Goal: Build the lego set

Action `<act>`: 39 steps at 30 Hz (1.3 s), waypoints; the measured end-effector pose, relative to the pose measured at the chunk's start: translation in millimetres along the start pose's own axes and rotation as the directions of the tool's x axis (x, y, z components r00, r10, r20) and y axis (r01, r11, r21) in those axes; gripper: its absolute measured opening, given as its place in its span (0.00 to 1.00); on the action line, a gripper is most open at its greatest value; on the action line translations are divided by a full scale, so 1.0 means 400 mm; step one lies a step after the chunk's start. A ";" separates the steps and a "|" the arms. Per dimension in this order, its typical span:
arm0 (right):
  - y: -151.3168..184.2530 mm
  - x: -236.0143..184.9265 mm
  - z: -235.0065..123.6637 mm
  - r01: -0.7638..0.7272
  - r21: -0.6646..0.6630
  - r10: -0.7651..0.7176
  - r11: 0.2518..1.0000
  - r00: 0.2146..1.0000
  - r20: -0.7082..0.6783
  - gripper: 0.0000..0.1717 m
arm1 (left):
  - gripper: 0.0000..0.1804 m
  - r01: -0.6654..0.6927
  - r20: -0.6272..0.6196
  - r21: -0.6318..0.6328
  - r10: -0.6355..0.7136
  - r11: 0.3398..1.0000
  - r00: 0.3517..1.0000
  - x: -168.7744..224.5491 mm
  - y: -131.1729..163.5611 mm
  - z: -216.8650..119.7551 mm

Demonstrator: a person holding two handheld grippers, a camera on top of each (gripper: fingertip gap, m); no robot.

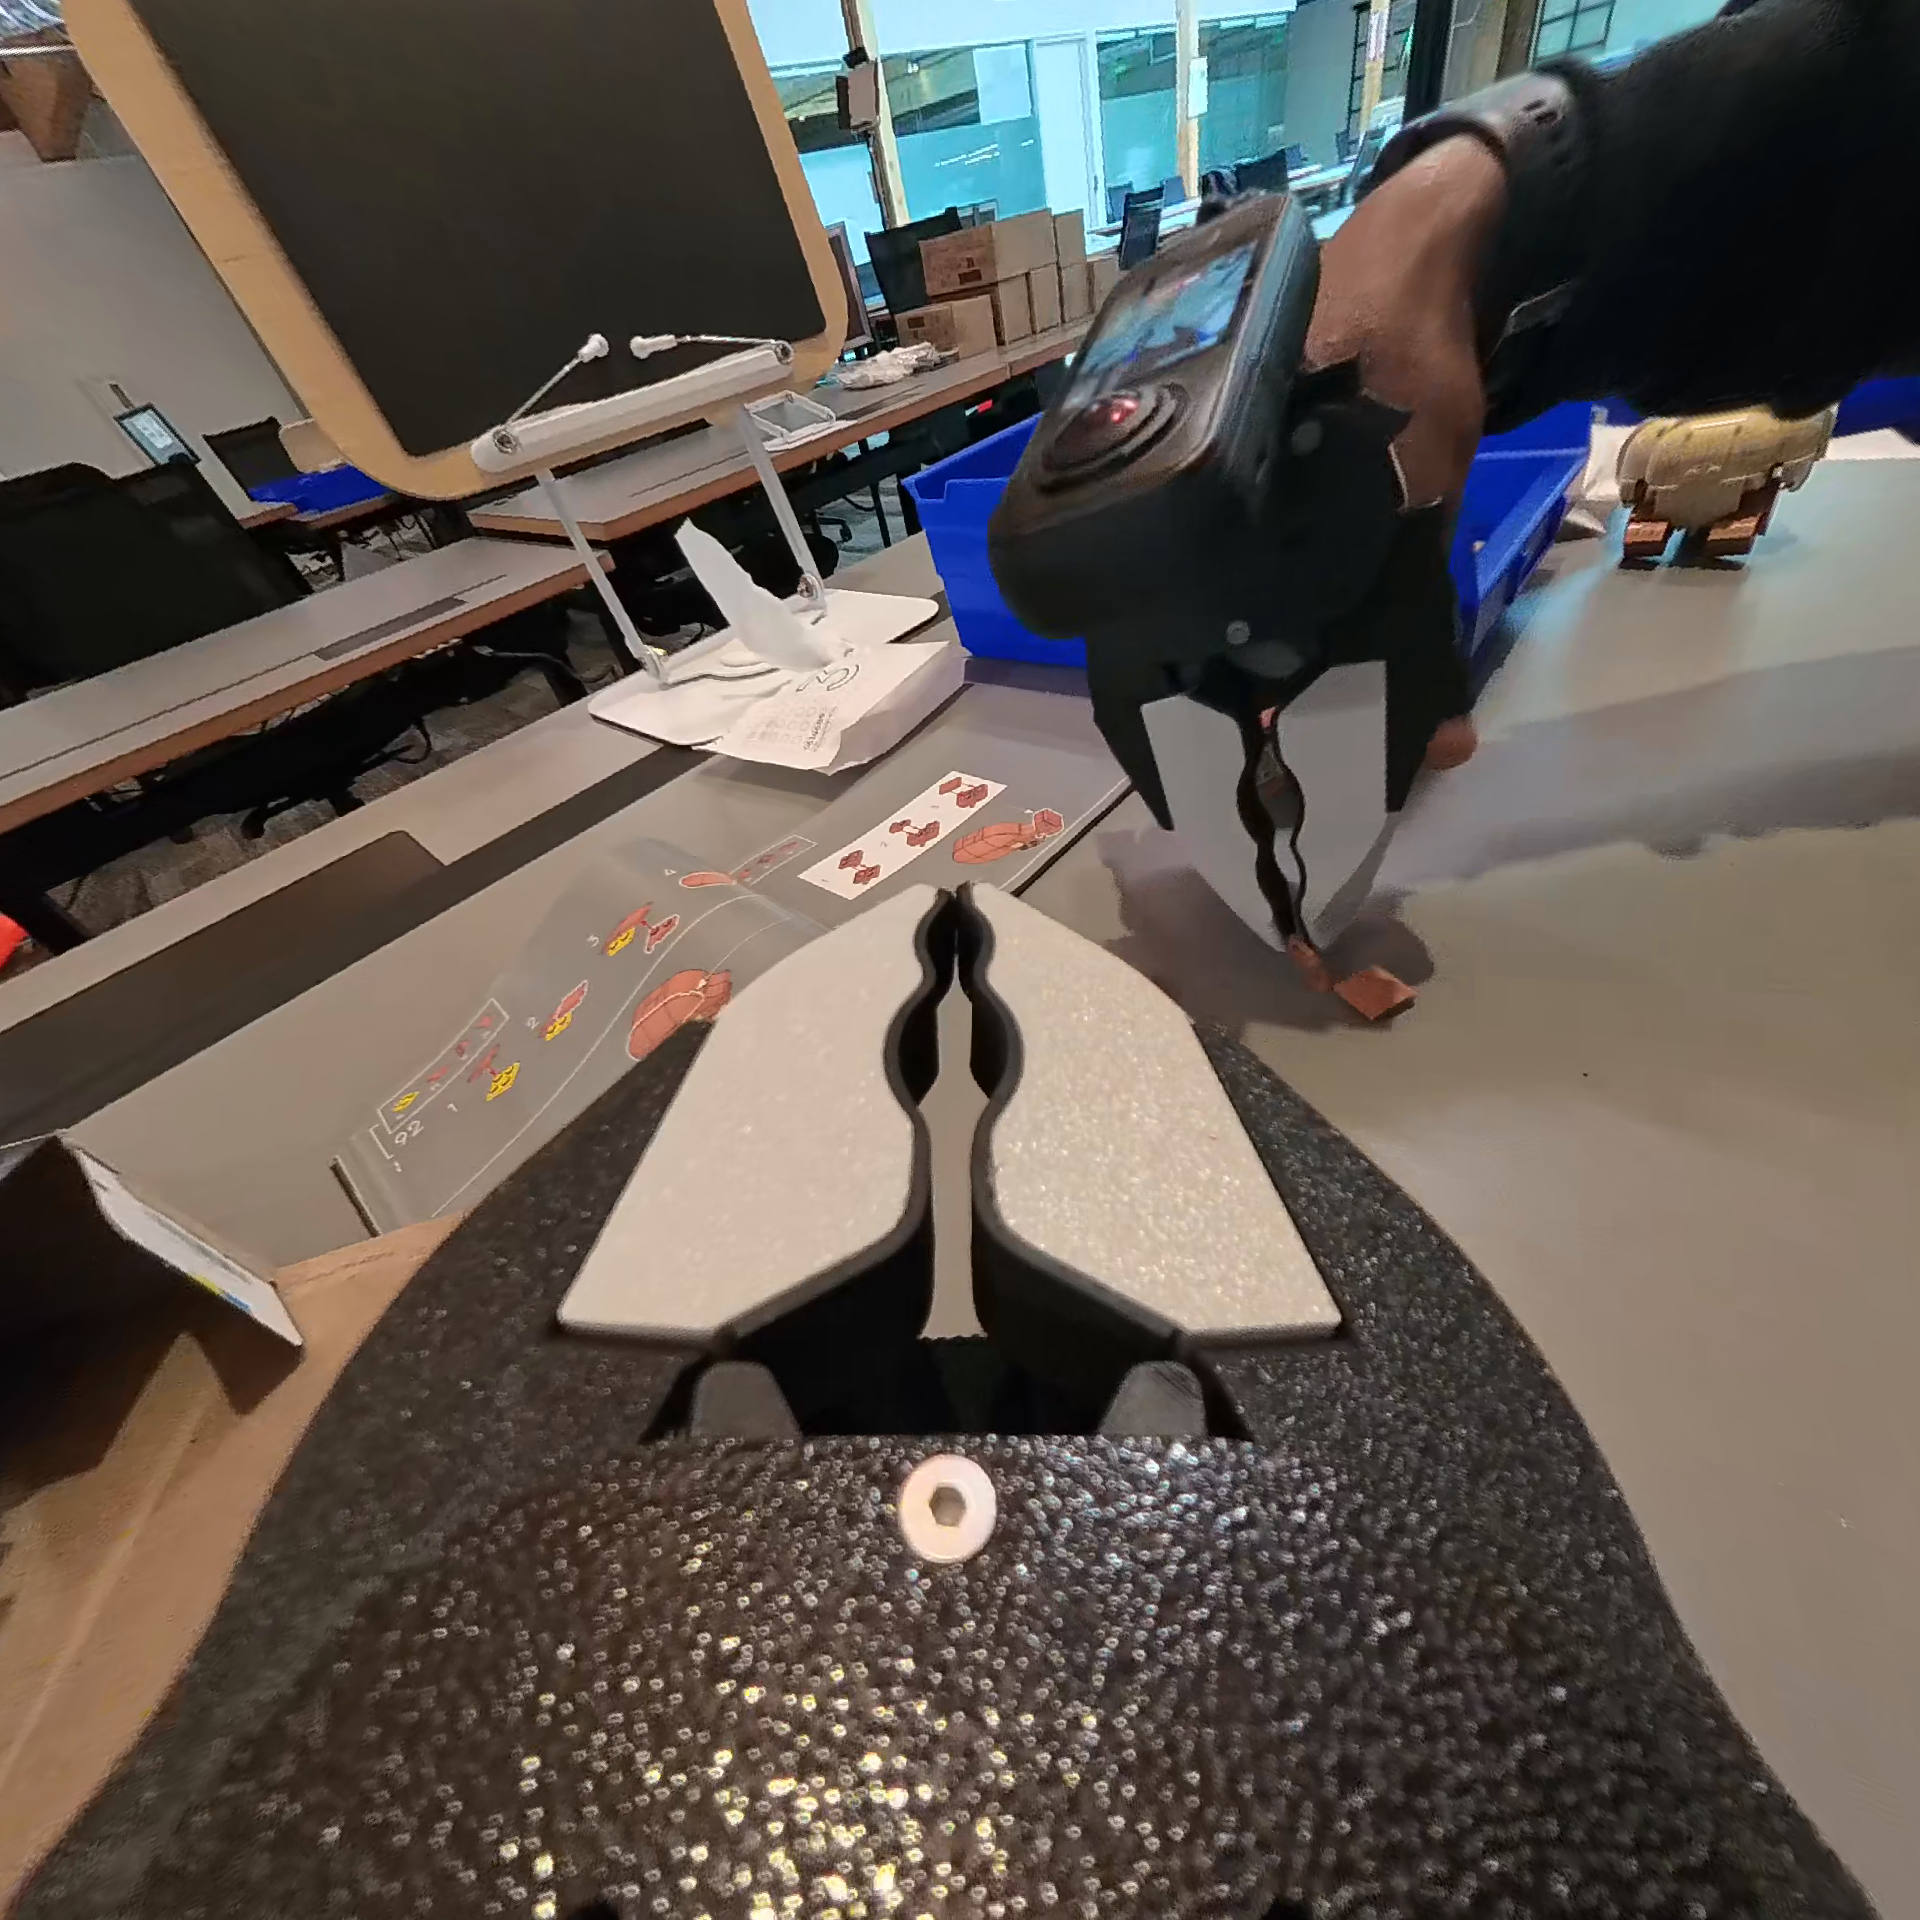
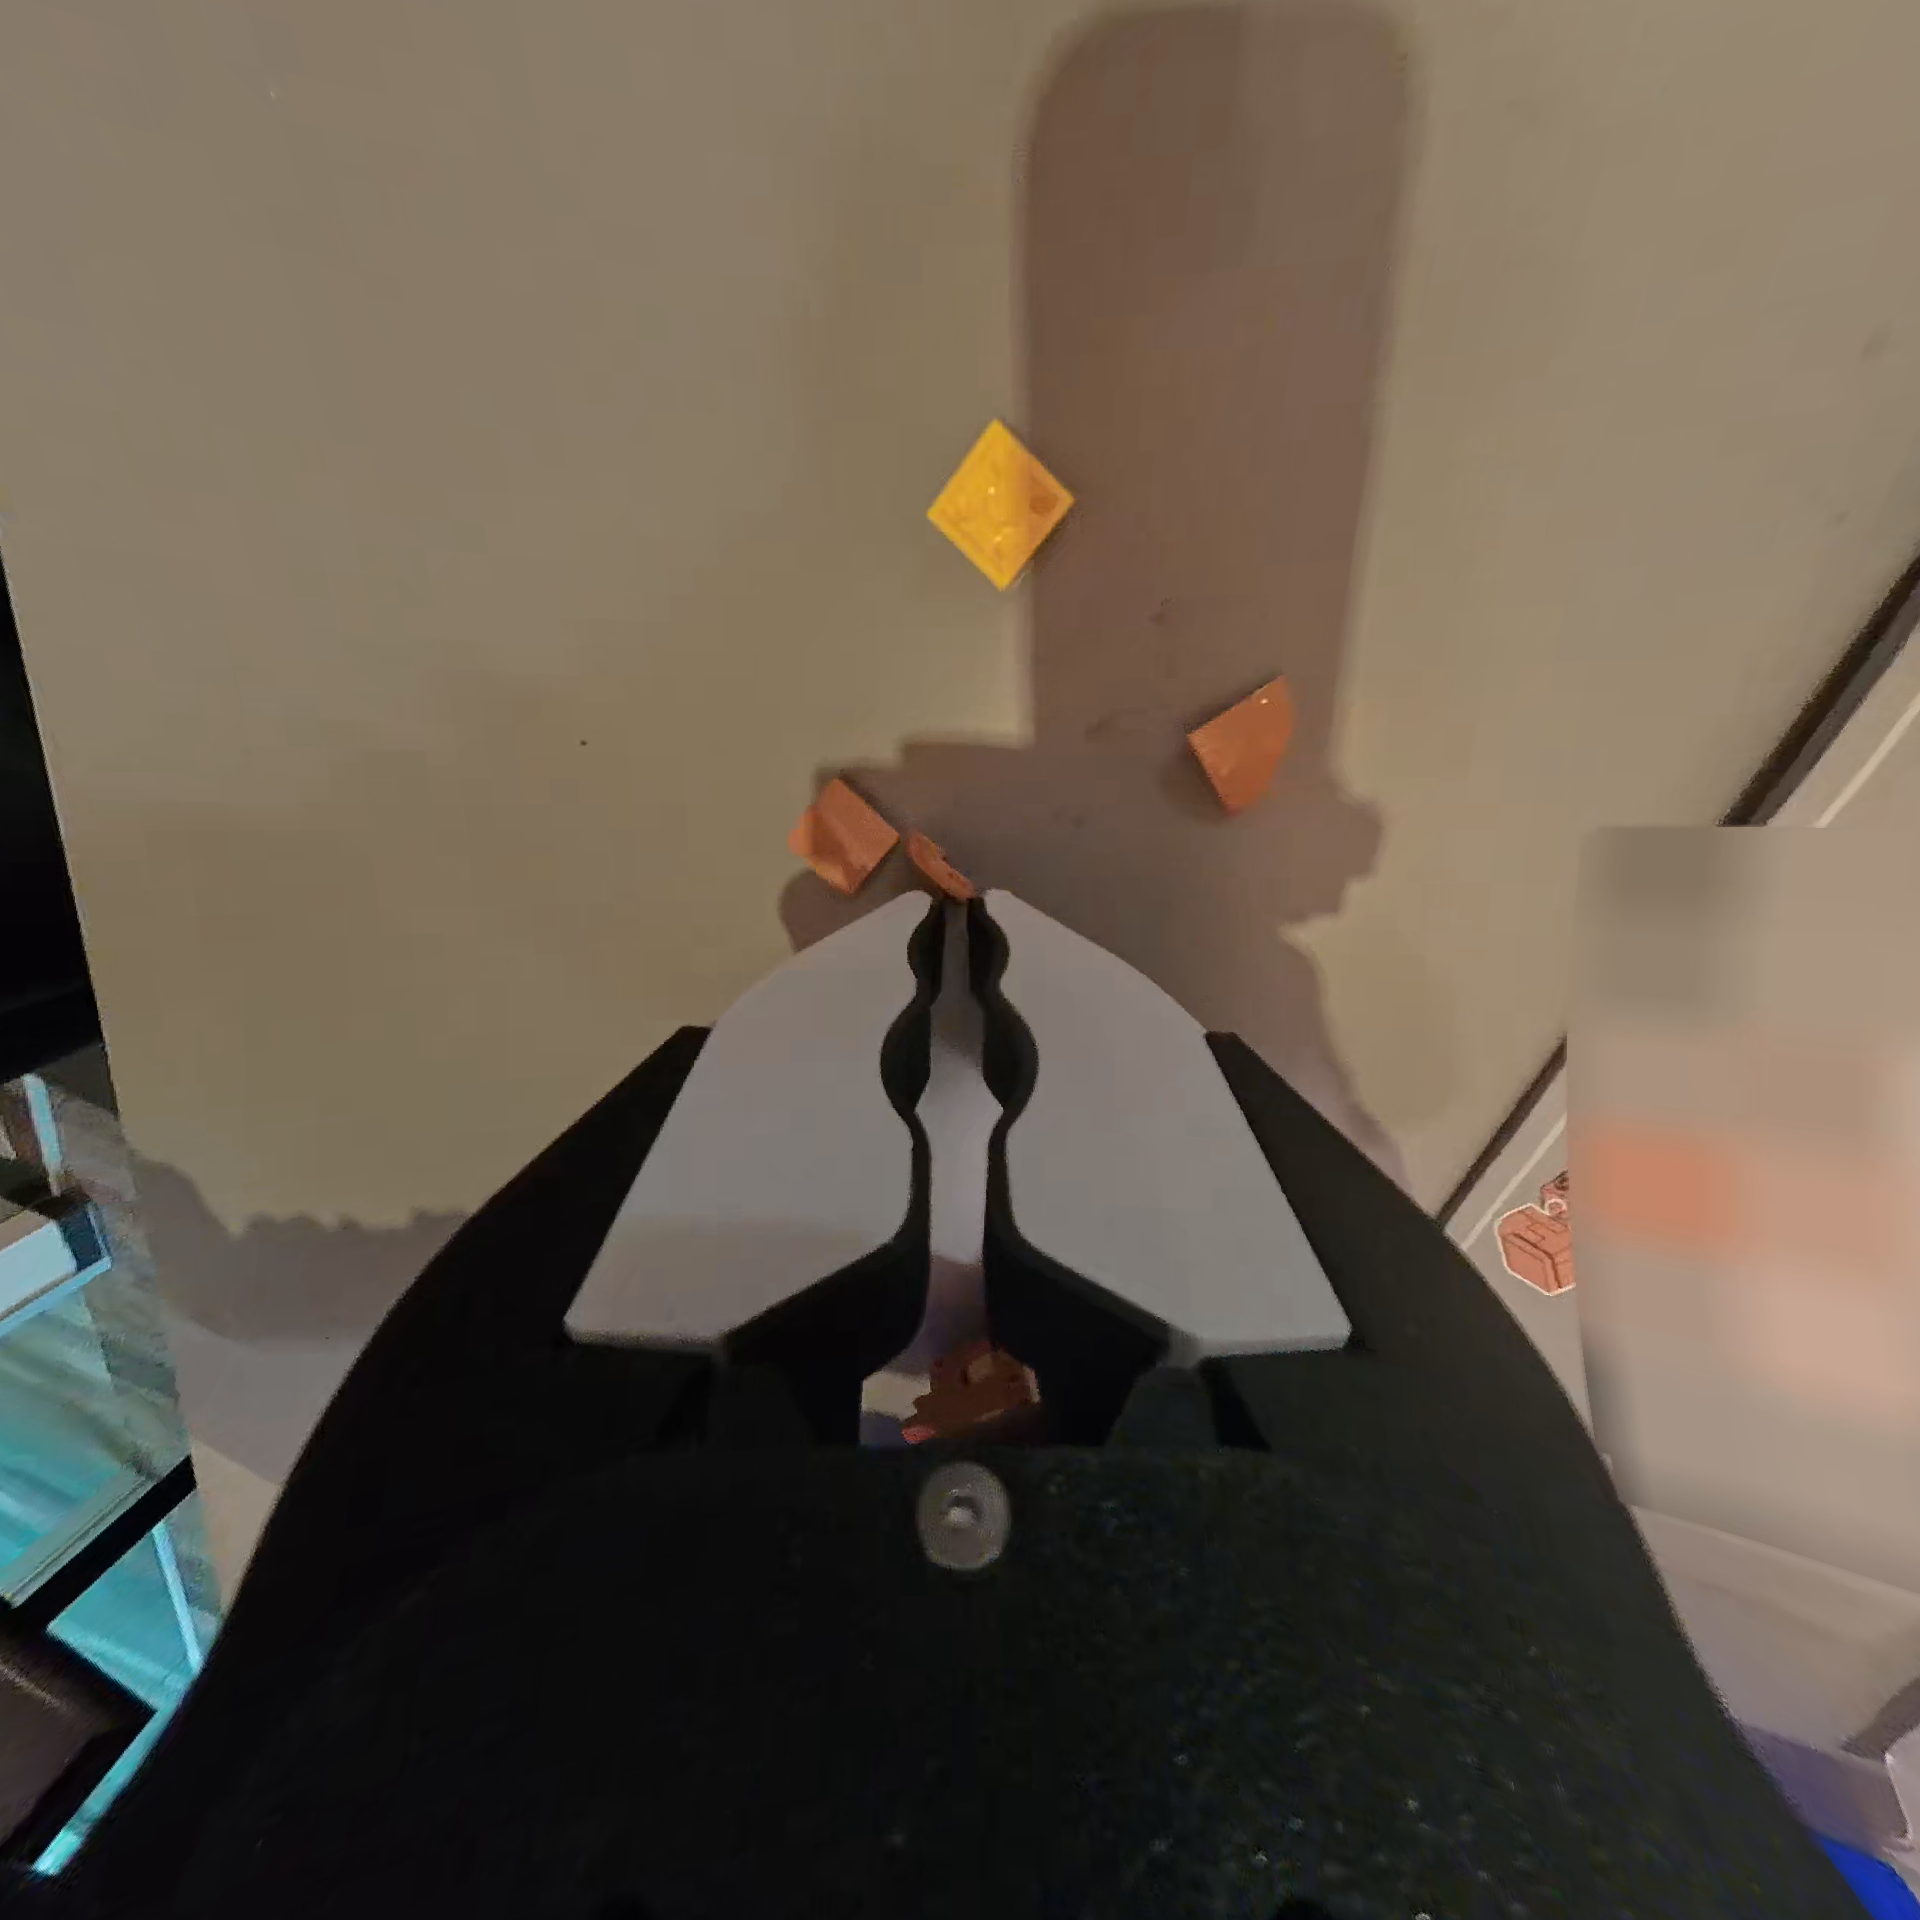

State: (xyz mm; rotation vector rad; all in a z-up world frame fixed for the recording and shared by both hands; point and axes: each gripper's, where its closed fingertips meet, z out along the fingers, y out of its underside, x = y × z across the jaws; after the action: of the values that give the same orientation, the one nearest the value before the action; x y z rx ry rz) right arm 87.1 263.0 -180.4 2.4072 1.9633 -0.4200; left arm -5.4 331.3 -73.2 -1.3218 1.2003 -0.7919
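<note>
My right gripper (image 2: 956, 900) points down at the grey table (image 2: 416, 520) and is shut on a small reddish-brown piece (image 2: 940, 869) that sticks out from its tips. The left wrist view shows this gripper (image 1: 1299, 935) with the piece (image 1: 1307, 958) pinched just above the table, touching or almost touching a brown sloped brick (image 1: 1377, 994). That brick (image 2: 842, 834) lies just left of the tips. A second brown sloped brick (image 2: 1242, 743) and a yellow square plate (image 2: 1000, 504) lie farther off. My left gripper (image 1: 956, 891) is shut and empty above an open instruction booklet (image 1: 644, 987).
A blue bin (image 1: 1507, 520) and a tan and brown brick model (image 1: 1714, 468) stand behind the right gripper. A dark panel on a white stand (image 1: 468, 208) and a white paper bag (image 1: 821, 696) are at the back left. A cardboard box (image 1: 156, 1455) is at the near left. There is about 15 cm between the tips of the two grippers. From the right gripper's tips to the yellow square plate (image 2: 1000, 504) is close to 6 cm.
</note>
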 end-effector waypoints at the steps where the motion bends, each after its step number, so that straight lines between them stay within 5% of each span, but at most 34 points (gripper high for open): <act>1: -0.002 0.005 -0.004 -0.002 0.007 0.002 1.000 1.000 -0.015 0.03 | 0.00 -0.002 -0.002 -0.001 0.002 1.000 1.000 0.002 0.000 0.000; 9: -0.025 0.024 -0.104 -0.046 0.208 0.088 0.977 0.977 -0.194 0.09 | 0.00 -0.027 -0.005 -0.018 0.027 0.999 1.000 0.008 0.007 0.004; 16: 0.022 -0.066 -0.271 -0.081 0.552 0.311 0.830 0.888 -0.338 0.10 | 0.00 -0.038 0.015 -0.071 0.039 0.997 0.999 -0.006 0.041 0.019; 29: 0.328 -0.182 -0.244 -0.222 0.827 0.712 0.517 0.648 -0.271 0.09 | 0.01 -0.033 0.016 -0.176 0.036 0.984 0.999 -0.015 0.106 0.089; 39: 0.464 -0.181 -0.148 -0.240 0.857 0.779 0.456 0.573 -0.254 0.09 | 0.06 -0.181 -0.126 -0.231 0.155 0.956 0.980 0.048 0.126 0.161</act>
State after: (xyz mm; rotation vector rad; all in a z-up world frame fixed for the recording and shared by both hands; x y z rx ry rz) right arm 264.8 163.9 -138.3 4.0008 0.8933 -0.5029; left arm 50.7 338.7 -135.2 -1.3636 1.5111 -0.6130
